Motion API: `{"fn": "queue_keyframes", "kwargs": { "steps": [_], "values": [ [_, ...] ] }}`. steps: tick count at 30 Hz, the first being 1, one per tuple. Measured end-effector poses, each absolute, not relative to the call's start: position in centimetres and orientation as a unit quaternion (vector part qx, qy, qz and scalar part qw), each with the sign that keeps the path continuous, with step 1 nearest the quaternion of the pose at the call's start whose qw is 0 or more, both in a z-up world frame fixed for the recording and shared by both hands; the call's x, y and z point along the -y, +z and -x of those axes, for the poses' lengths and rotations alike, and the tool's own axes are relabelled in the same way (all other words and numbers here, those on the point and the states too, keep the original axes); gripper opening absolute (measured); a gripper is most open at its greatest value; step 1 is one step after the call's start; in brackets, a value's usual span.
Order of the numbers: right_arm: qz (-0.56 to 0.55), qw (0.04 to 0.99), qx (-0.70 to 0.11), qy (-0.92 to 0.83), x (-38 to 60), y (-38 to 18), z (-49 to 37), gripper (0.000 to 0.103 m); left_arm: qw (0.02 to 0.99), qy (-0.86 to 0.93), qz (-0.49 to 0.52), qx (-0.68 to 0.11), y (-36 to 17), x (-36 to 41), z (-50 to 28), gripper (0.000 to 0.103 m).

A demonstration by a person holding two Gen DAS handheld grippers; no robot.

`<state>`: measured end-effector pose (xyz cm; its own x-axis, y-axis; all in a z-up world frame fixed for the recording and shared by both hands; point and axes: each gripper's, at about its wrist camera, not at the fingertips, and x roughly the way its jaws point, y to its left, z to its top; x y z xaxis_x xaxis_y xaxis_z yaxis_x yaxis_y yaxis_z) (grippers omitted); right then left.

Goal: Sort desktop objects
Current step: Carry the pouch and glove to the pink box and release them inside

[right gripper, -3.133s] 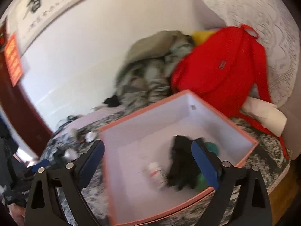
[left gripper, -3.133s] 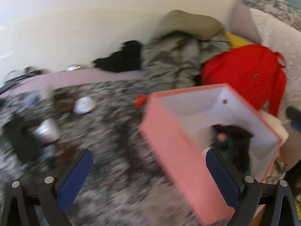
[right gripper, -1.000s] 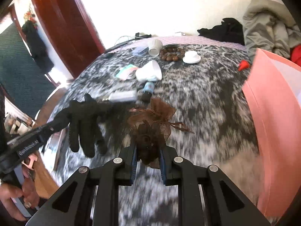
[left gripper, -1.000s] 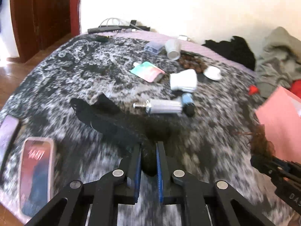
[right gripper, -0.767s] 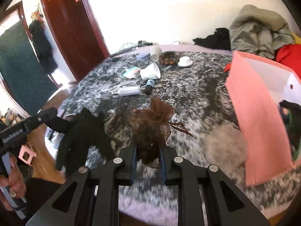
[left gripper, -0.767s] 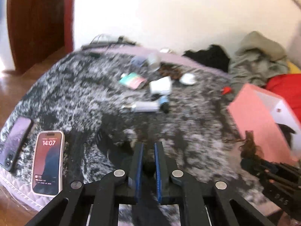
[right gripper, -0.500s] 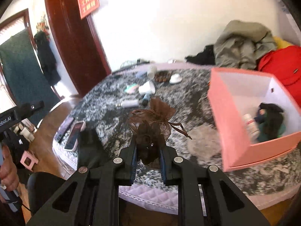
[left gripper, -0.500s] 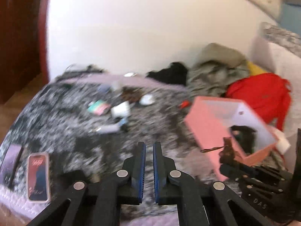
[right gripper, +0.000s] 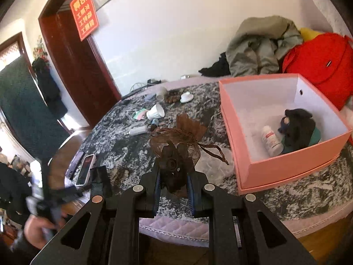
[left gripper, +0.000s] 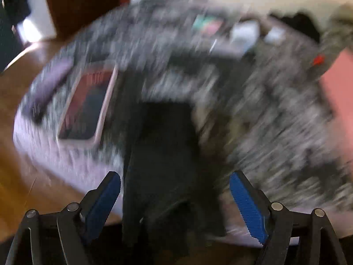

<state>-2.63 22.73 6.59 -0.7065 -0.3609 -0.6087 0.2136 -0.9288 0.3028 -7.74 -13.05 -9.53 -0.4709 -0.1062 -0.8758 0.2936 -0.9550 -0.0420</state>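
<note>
The picture is very blurred. The left claw stands wide open, and a black glove hangs between its blue pads. A phone lies near the desk edge.

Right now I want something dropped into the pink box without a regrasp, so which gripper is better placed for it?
The right gripper: its jaws are shut on the brown organza pouch, with the pink box open just to its right. The left gripper has open jaws, and the black glove lies loose between them at the table edge.
</note>
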Motion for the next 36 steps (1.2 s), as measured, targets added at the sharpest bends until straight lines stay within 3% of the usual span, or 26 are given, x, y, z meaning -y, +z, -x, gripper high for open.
{"fn": "queue_keyframes", "kwargs": {
  "steps": [4,5,6,7,8,12,23,36],
  "values": [
    [-0.361,0.169,0.099,-0.912,-21.2,5.7,3.9,0.021,0.111,-0.834,-0.531,-0.096,-13.8,13.1,8.8,0.084],
    [-0.364,0.171,0.095,-0.911,-20.8,5.5,4.2,0.021,0.101,-0.836,-0.531,-0.095,-14.1,13.0,9.0,0.078],
    [-0.366,0.174,0.091,-0.91,-20.3,5.3,4.4,0.021,0.091,-0.841,-0.527,-0.089,-14.0,12.6,8.9,0.062],
    [-0.368,0.176,0.085,-0.909,-19.8,5.1,4.5,0.021,0.081,-0.845,-0.523,-0.083,-13.8,12.3,8.9,0.021],
    [-0.369,0.177,0.082,-0.909,-19.5,5.1,4.6,0.021,0.075,-0.852,-0.514,-0.062,-13.2,11.6,8.7,0.01],
    [-0.367,0.177,0.074,-0.91,-18.7,5.0,4.7,0.021,0.051,-0.887,-0.459,-0.01,-8.2,8.6,7.1,0.009],
    [-0.338,0.18,0.067,-0.921,-19.2,7.3,3.7,0.021,-0.045,-0.944,-0.326,0.008,6.4,2.0,5.9,0.01],
    [-0.23,0.077,0.051,-0.969,-28.2,15.0,3.1,0.021,-0.187,-0.953,-0.228,0.066,15.2,-13.8,10.2,0.01]
  ]
}}
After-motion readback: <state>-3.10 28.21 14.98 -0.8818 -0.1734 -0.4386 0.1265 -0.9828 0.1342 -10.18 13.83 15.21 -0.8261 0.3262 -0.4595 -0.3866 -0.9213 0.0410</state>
